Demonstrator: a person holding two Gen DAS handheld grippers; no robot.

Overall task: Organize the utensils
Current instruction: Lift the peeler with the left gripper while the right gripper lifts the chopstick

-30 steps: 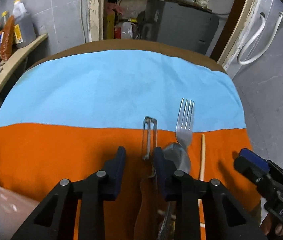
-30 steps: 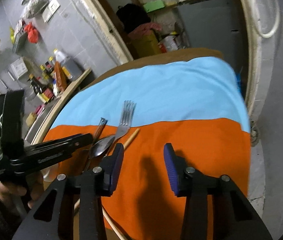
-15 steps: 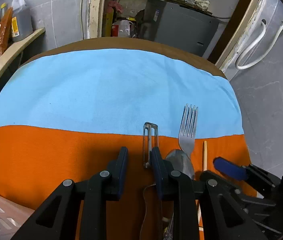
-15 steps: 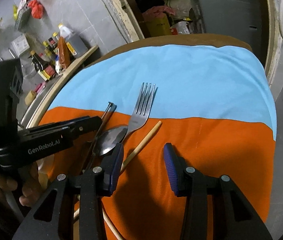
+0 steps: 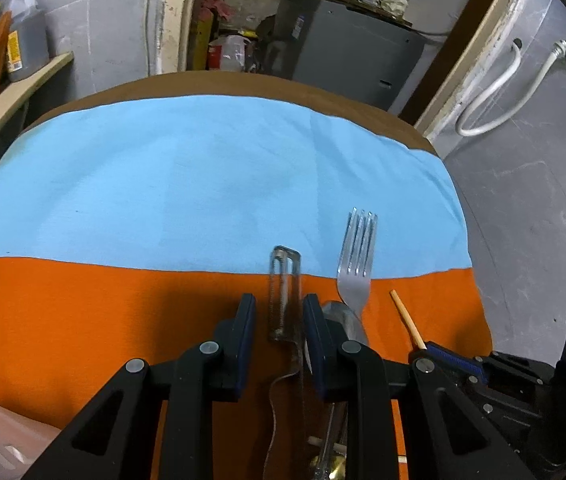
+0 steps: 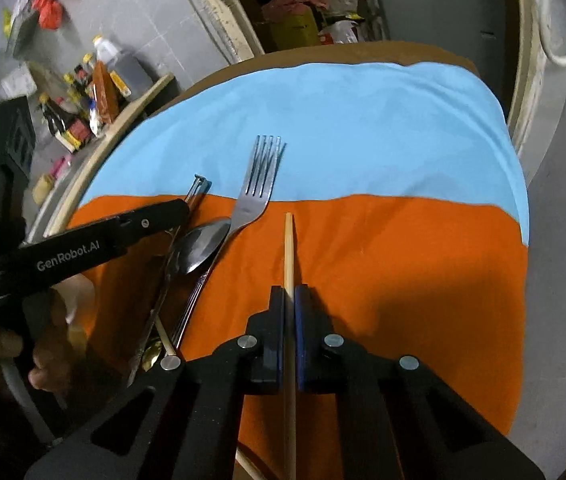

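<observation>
From the left wrist, the left gripper [image 5: 277,322] hovers part-open over the metal peeler [image 5: 284,292], whose head lies between the two pads; the pads do not press on it, so nothing is held. Just to the right lie the spoon [image 5: 343,318], partly hidden behind the right pad, and the fork [image 5: 357,268], its tines reaching onto the blue half of the cloth [image 5: 203,184]. Further right, a chopstick [image 5: 407,320] points out of the right gripper [image 5: 435,350], which has come in at the cloth's edge since a second ago.

From the right wrist, the change is plain: the right gripper's jaws have just been closing, and they now clamp the chopstick, which runs straight up between the pads. A second chopstick [image 6: 167,338] lies under the pile of cutlery near the left gripper. One utensil is thus secured and, I judge, ready to be lifted and sorted; the rest wait on the worktop.

The left gripper's side reads "GenRobot.AI". Bottle labels on the shelf are too small to read.
</observation>
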